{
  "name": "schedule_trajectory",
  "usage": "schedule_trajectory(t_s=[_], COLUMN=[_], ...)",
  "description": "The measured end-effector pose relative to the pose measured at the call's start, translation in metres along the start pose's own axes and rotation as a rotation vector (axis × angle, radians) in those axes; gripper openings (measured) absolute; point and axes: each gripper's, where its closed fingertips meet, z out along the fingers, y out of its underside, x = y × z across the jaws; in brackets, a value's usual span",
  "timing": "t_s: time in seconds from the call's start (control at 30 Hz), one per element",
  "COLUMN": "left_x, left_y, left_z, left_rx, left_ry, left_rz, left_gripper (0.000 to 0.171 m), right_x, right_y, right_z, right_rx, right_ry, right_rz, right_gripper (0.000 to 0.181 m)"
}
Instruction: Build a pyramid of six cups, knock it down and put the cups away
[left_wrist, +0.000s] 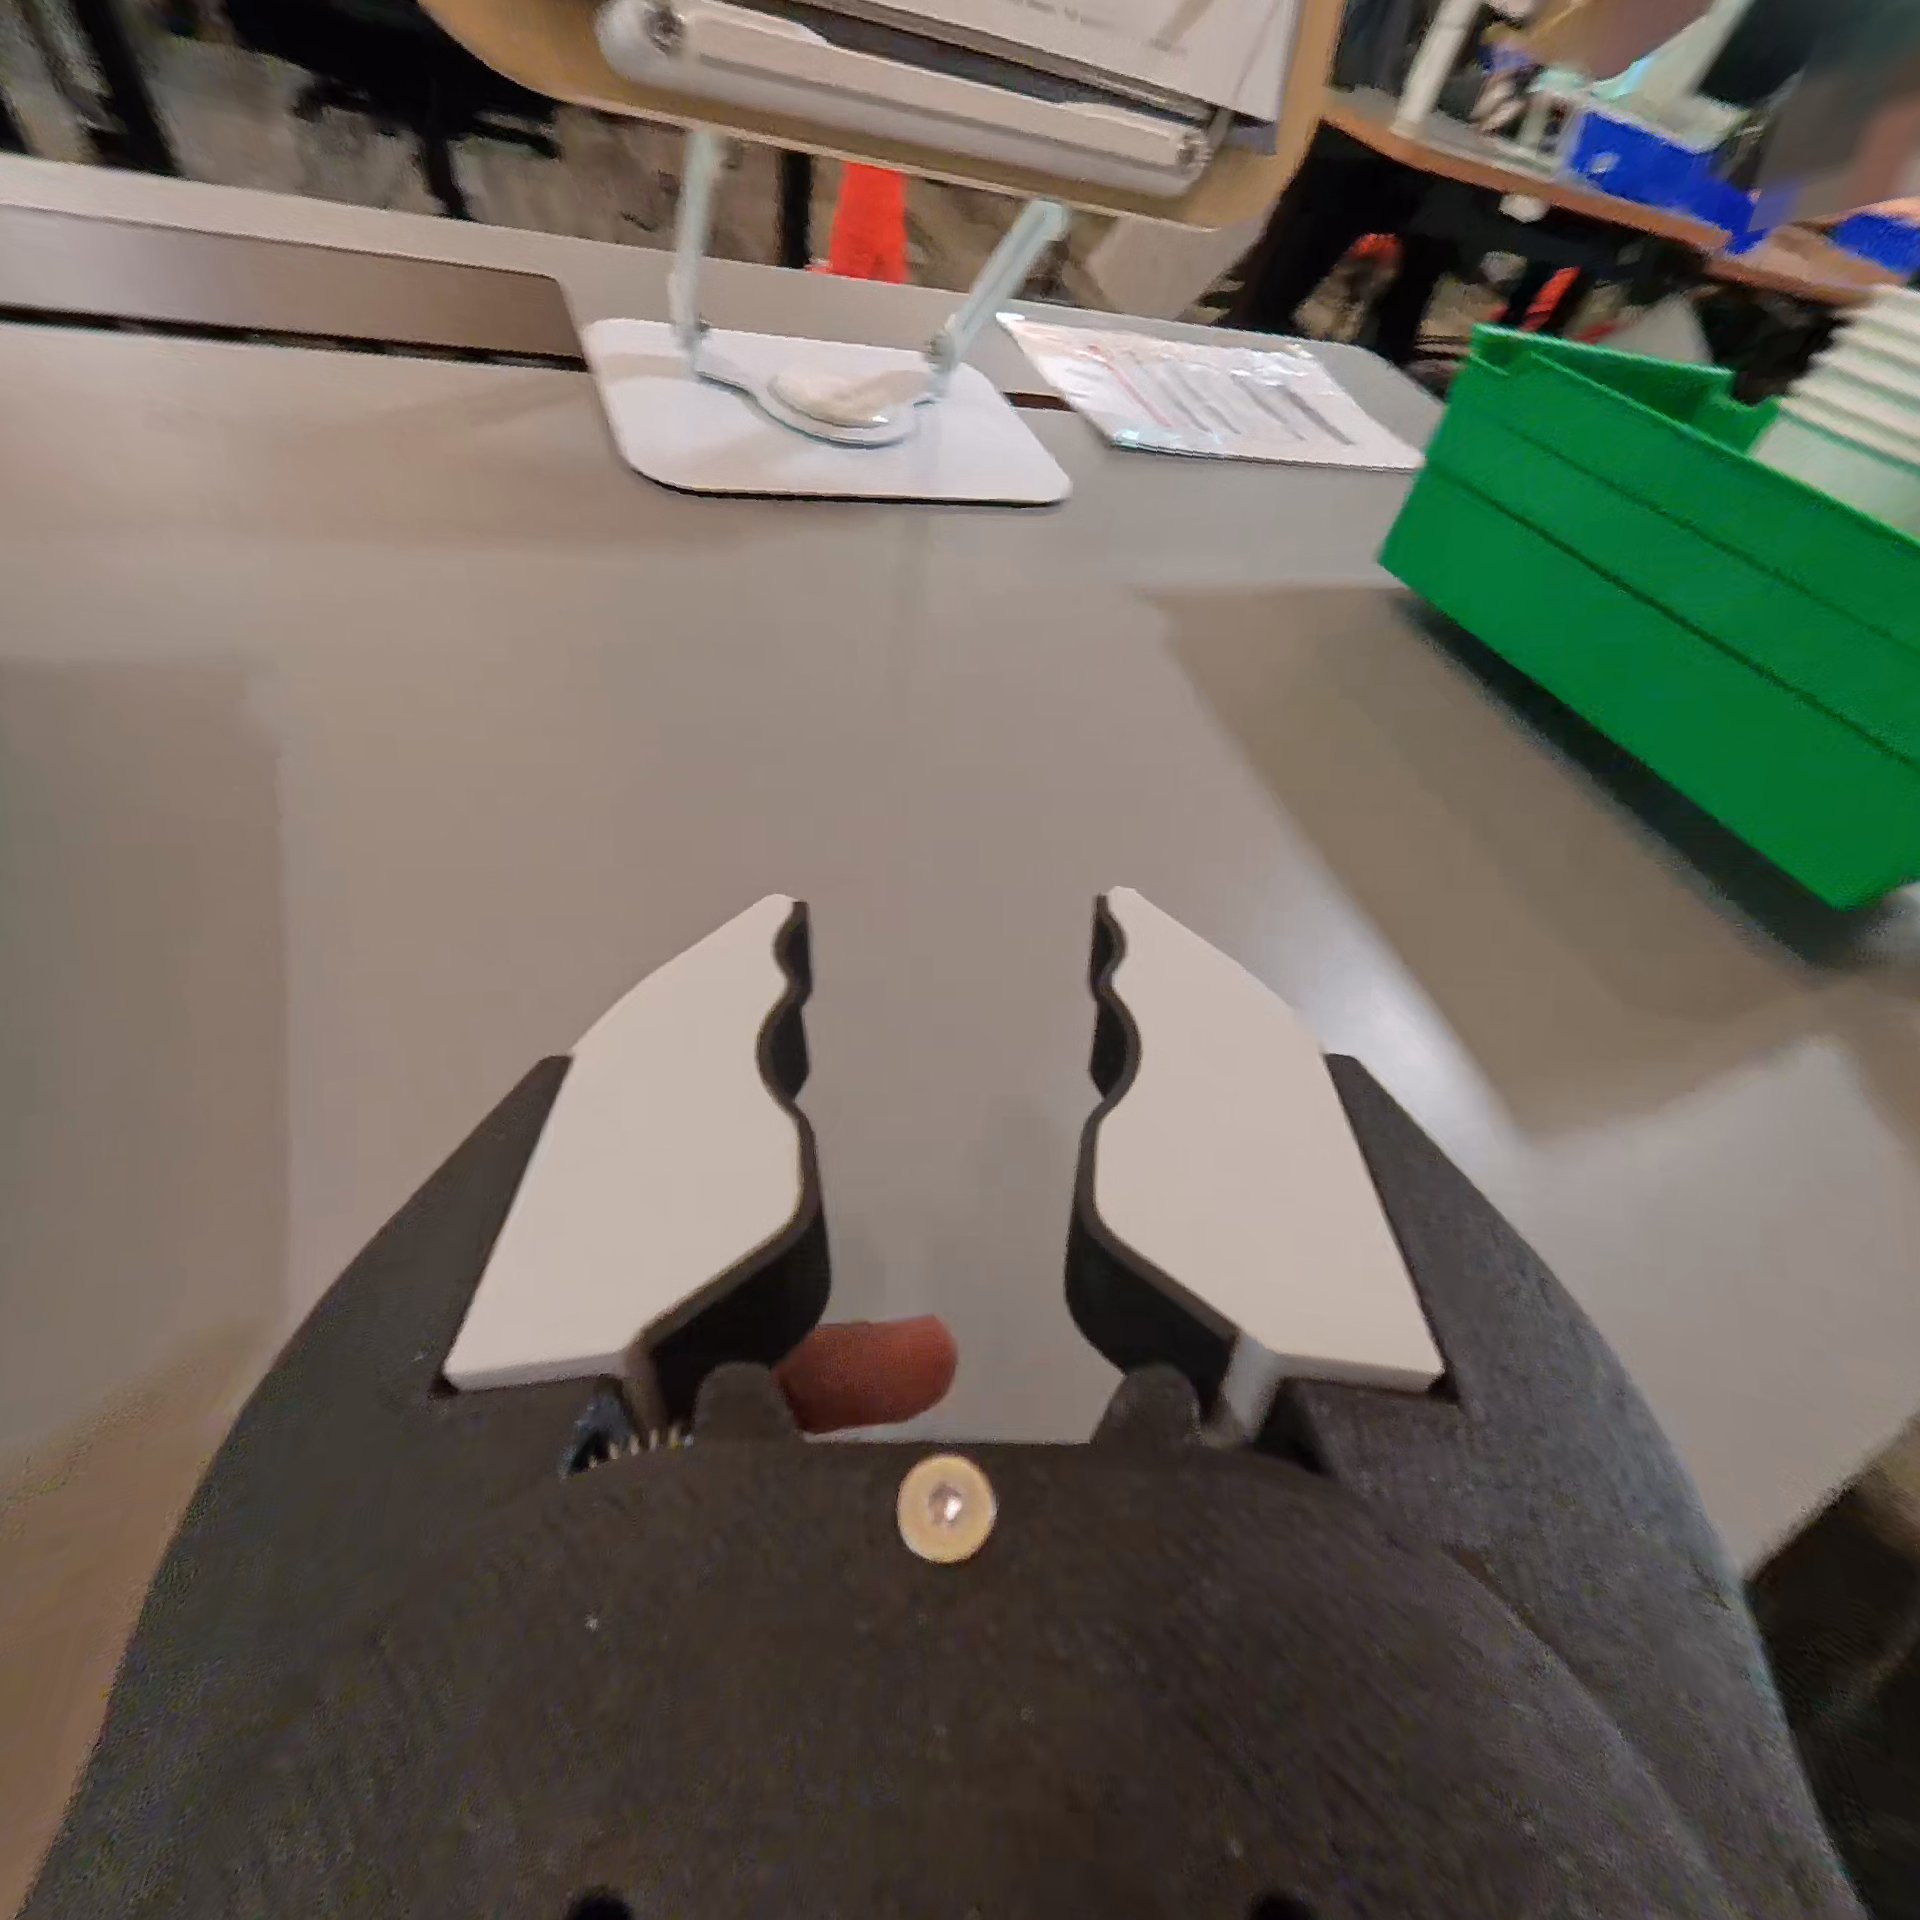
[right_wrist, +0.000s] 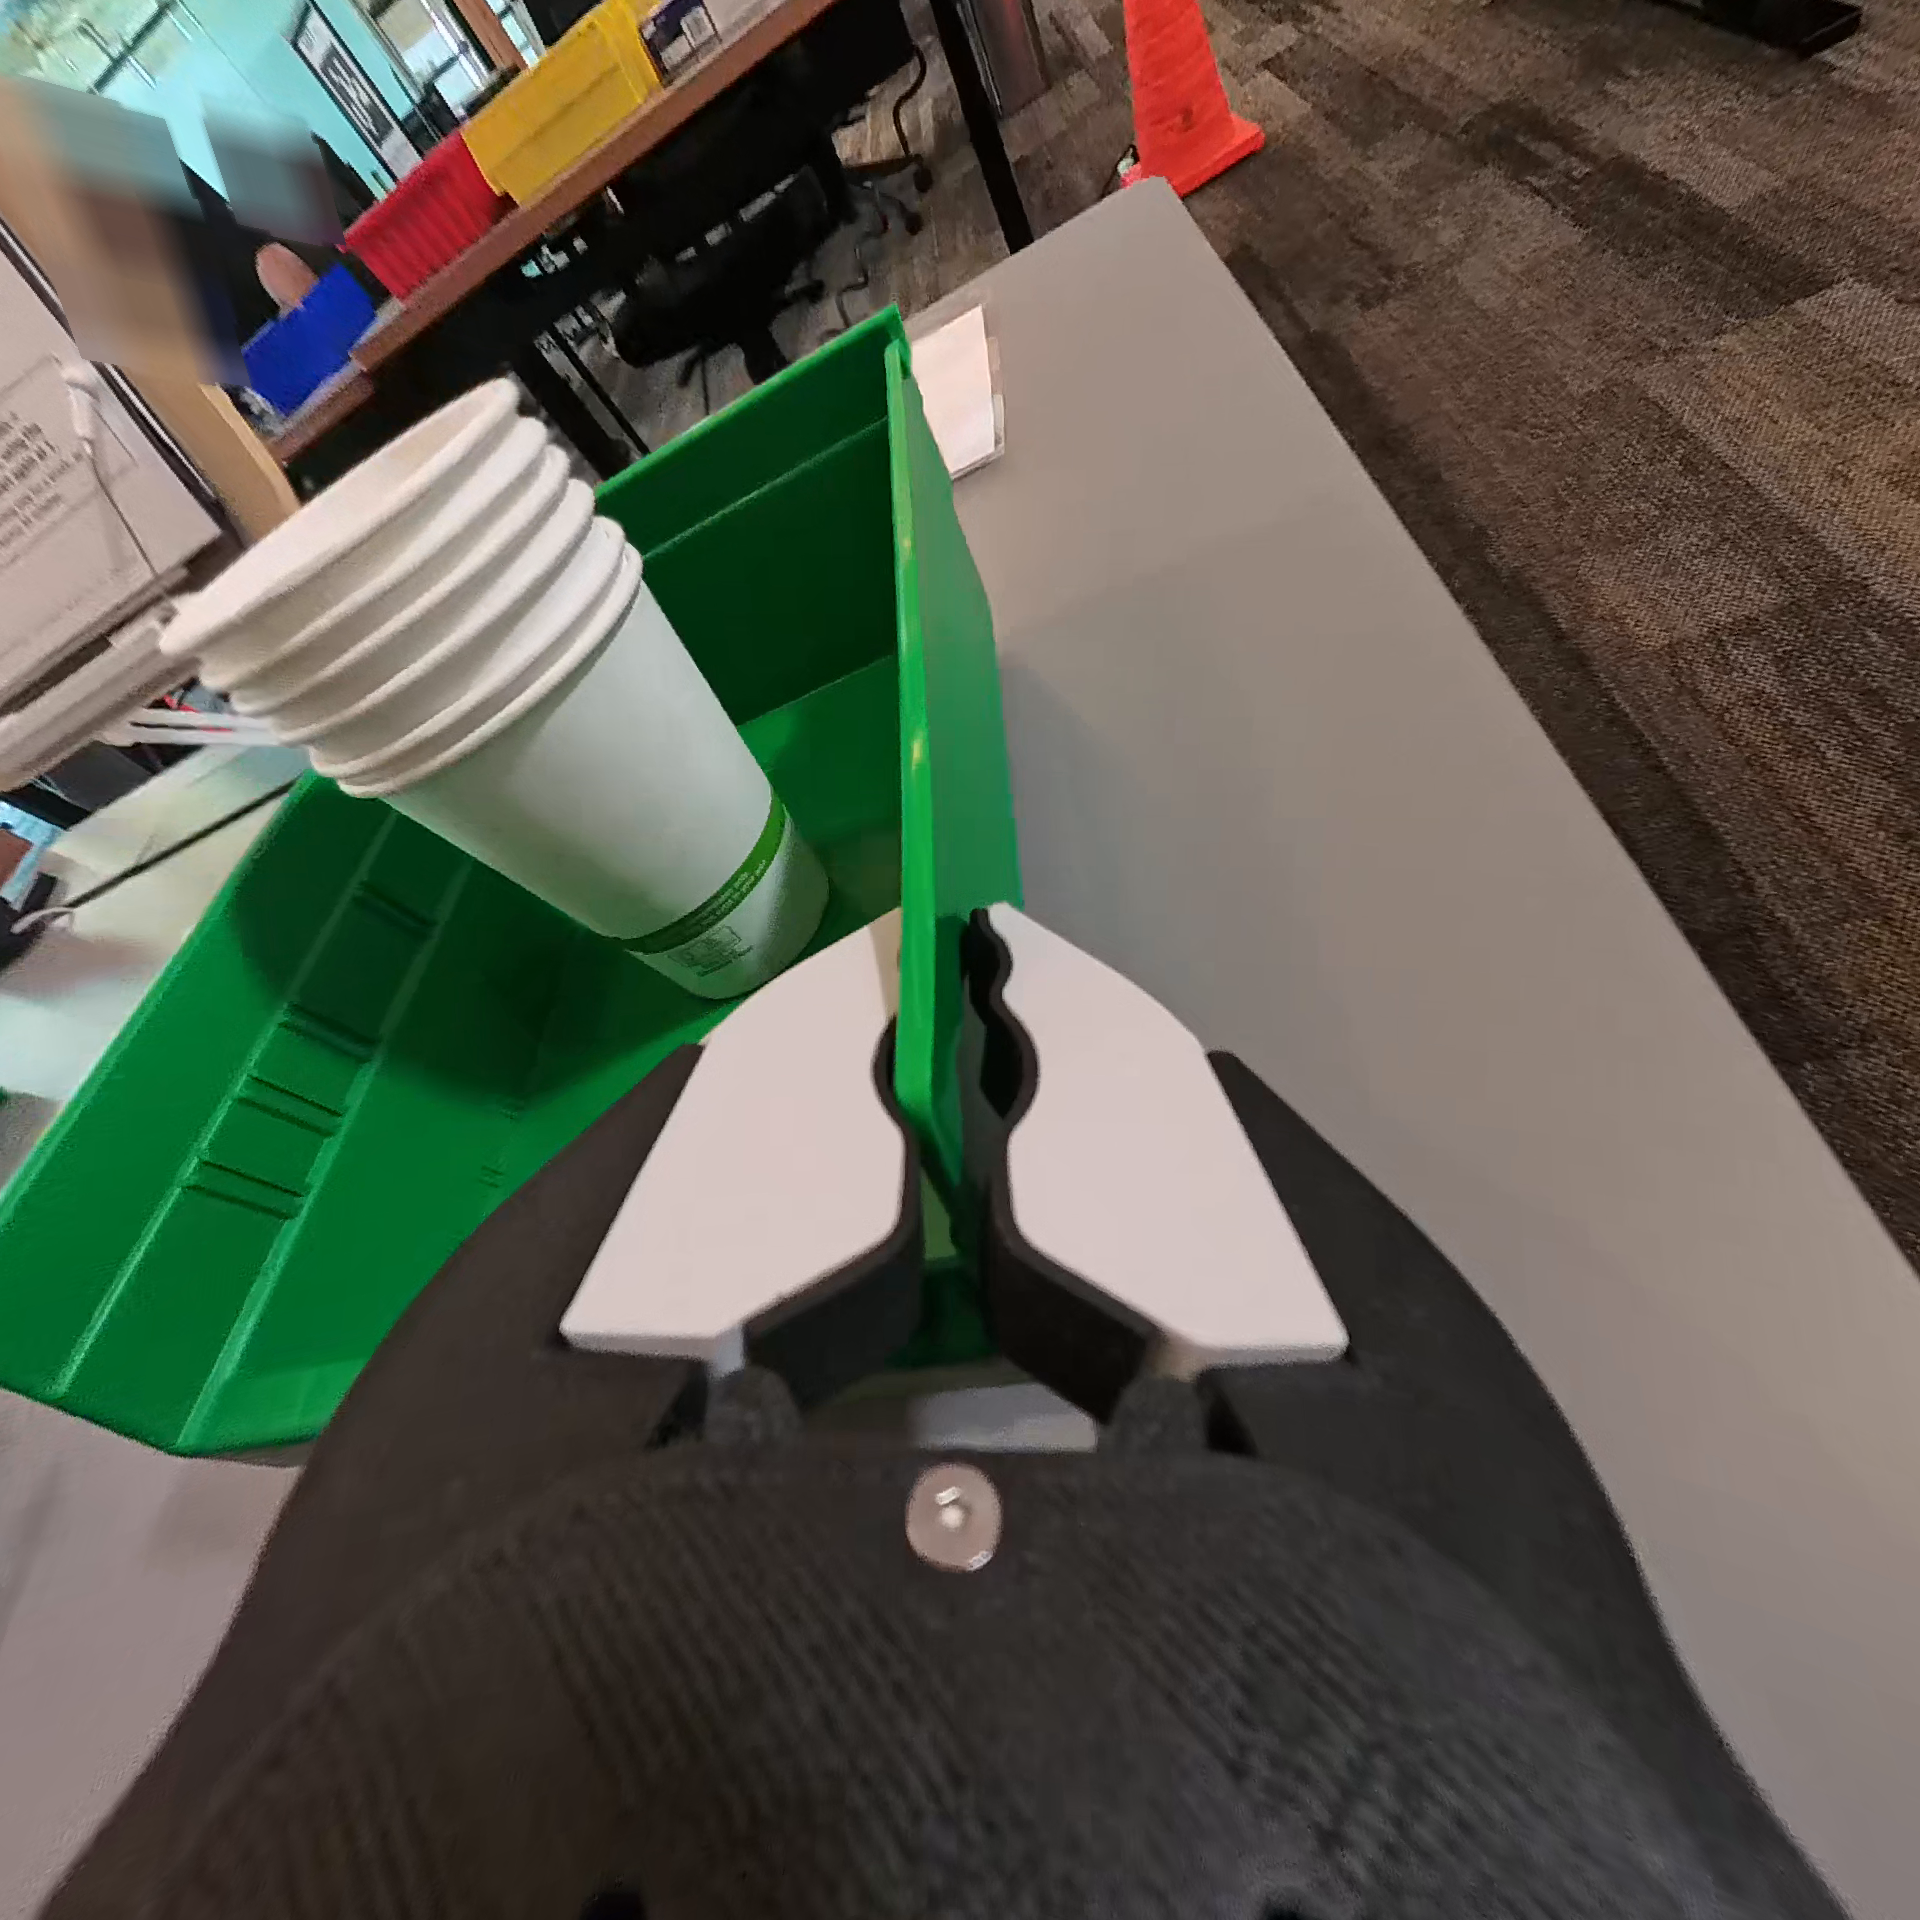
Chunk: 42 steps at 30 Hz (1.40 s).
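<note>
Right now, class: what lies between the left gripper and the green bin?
Only bare grey table, as the left wrist view shows. The open left gripper hangs over it, and the green bin stands off to its right.

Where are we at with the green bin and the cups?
Done: the right gripper is shut on the green bin wall, and the stack of paper cups sits inside it. In hand: only the bin. Left: the left gripper is open and holds nothing above the grey table.

Bright, even indoor light gives soft shadows on the worktop (left_wrist: 623, 675). Both views are motion-blurred. Wide-angle distortion bends the edges.
</note>
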Motion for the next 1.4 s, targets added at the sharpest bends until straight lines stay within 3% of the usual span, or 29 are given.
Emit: schedule_trajectory(t_s=[0.1,0.17,0.27,0.4,0.5,0.7,0.77,0.87,1.13,1.4], left_x=[-0.019,-0.028,-0.06,-0.113,-0.151,-0.196,-0.199,-0.192,-0.18,-0.168], left_y=[-0.013,-0.031,-0.056,-0.057,-0.046,0.004,0.002,0.003,-0.026,-0.046], left_z=[-0.01,-0.023,-0.053,-0.086,-0.103,-0.087,-0.087,-0.081,-0.096,-0.111], left_rx=[0.051,0.145,0.278,0.249,0.2,-0.046,-0.055,-0.083,-0.018,0.077], left_ry=[-0.134,-0.196,-0.397,-0.652,-0.743,-0.656,-0.682,-0.607,-0.627,-0.593], left_rz=[0.064,0.077,0.097,0.16,0.12,0.02,0.066,0.086,0.257,0.206], left_gripper=[0.067,0.082,0.094,0.094,0.09,0.05,0.021,0.009,0.007,0.007], right_x=[0.0,-0.001,-0.006,-0.016,-0.026,-0.049,-0.058,-0.074,-0.114,-0.164], right_y=[0.003,0.001,-0.002,-0.004,-0.001,0.008,0.012,0.014,0.028,0.055], right_z=[0.004,0.005,0.007,0.014,0.021,0.03,0.032,0.031,0.039,0.049], right_rx=[-0.01,-0.002,0.01,0.015,0.0,-0.036,-0.044,-0.044,-0.072,-0.063], right_ry=[0.005,-0.005,-0.019,-0.045,-0.072,-0.123,-0.142,-0.177,-0.208,-0.194], right_rz=[-0.008,0.002,0.015,0.024,0.023,0.013,0.001,-0.027,-0.082,-0.108], right_gripper=[0.006,0.006,0.006,0.006,0.006,0.006,0.006,0.006,0.006,0.006])
